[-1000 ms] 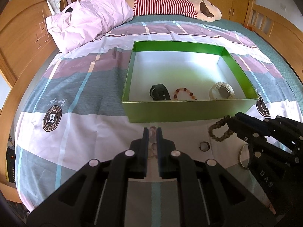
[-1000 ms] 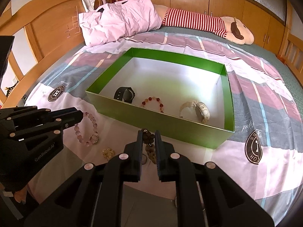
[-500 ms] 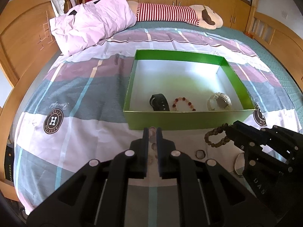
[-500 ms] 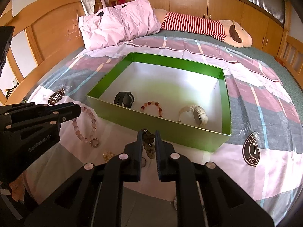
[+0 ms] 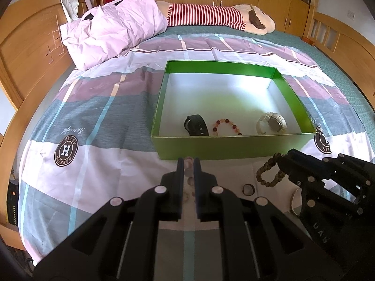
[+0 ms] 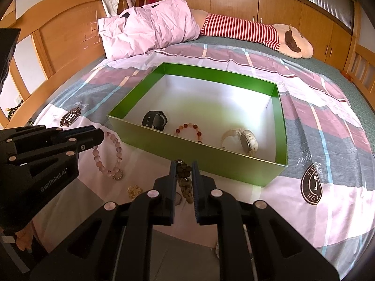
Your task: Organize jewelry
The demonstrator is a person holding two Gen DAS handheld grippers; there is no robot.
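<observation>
A green box lies on the bed, holding a black watch, a red bead bracelet and a white watch. My left gripper is shut on a pink bead bracelet, lifted in front of the box. My right gripper is shut on a brown bead bracelet, which hangs from it near the box's front wall.
A ring, a gold trinket and a round piece lie on the sheet before the box. A pink pillow and a striped plush toy lie at the back. Wooden bed frame at both sides.
Both grippers have risen and drawn back a little from the bed, each carrying its bracelet; the box looks farther and lower in both views.
</observation>
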